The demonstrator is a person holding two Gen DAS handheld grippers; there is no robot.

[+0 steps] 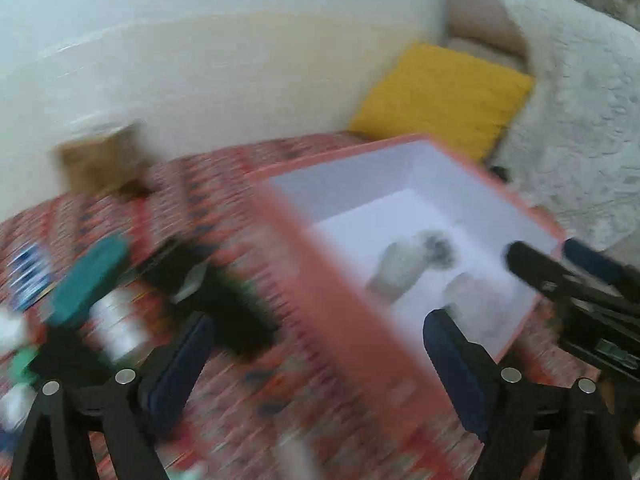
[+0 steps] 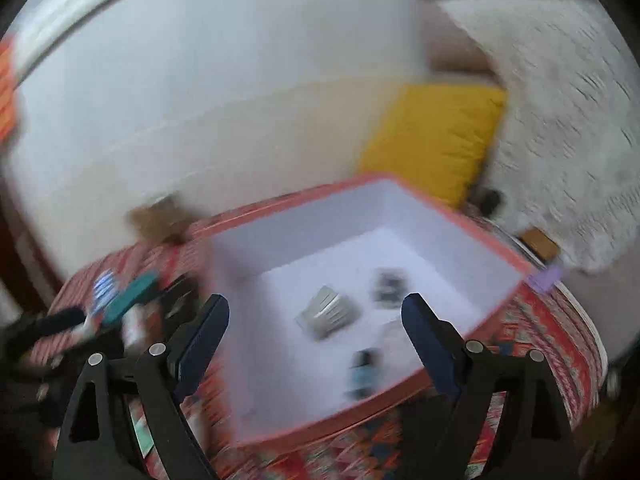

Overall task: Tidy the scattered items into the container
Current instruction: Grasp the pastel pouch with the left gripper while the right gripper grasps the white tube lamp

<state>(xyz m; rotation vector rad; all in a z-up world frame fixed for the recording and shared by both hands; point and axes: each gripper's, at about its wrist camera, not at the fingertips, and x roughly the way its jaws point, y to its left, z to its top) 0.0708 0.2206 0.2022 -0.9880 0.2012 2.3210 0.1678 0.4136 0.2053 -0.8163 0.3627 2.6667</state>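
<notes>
We see our right gripper (image 2: 316, 312) with its jaws spread wide and nothing between them, over a pink box (image 2: 400, 390) with a white inside. Between the jaws lies a silver ribbed item (image 2: 328, 314); a blurred dark item (image 2: 388, 286) sits just beyond, and a small blue bottle (image 2: 362, 374) nearer us. Left of the left jaw, a teal object (image 2: 130, 298) lies on the patterned cloth (image 2: 552, 336).

Each claw (image 1: 316, 354) (image 2: 316, 326) has black angular linkage arms, silver round bolts and dark-blue ridged pads.
</notes>
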